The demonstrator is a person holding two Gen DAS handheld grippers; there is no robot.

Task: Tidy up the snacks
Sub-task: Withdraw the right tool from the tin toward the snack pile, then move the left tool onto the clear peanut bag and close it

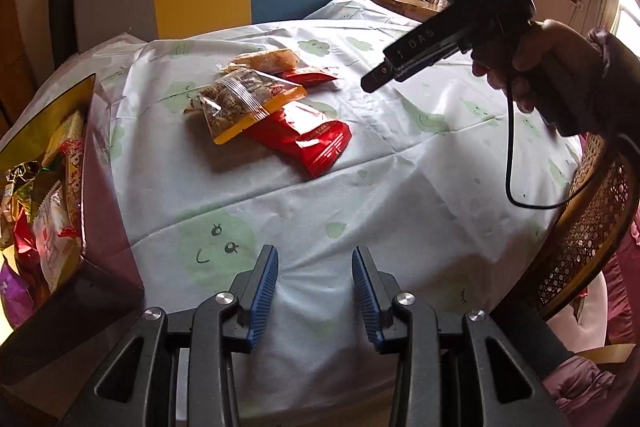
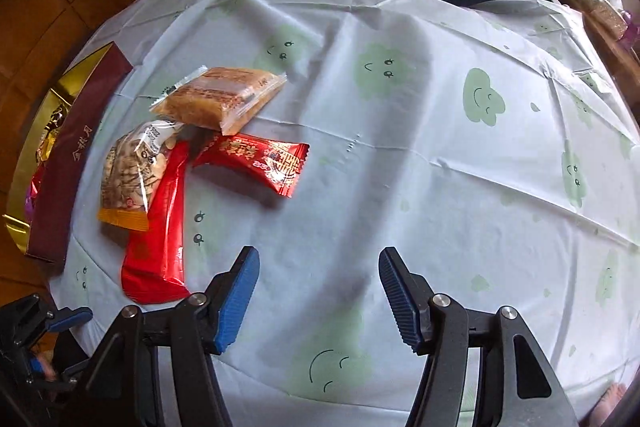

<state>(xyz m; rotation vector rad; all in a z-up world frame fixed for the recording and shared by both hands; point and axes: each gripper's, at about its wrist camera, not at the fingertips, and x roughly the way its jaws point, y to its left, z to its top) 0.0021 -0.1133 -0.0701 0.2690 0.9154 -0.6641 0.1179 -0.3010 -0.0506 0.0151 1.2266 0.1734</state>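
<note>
We hold the left gripper (image 1: 315, 291) and right gripper (image 2: 318, 297) released, both empty above the bench (image 2: 400, 167), with four snack packets (image 2: 168, 167) piled at ten o'clock in the right wrist view, just beside the maroon box (image 2: 76, 163) of snacks.

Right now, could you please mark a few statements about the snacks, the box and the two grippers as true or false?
1. Both grippers hold a snack. False: the left gripper and right gripper are open and empty.
2. Four snack packets lie loose on the tablecloth. True.
3. The seed packet lies partly over a red packet. True.
4. The gift box is empty. False: it holds several snacks.
</note>
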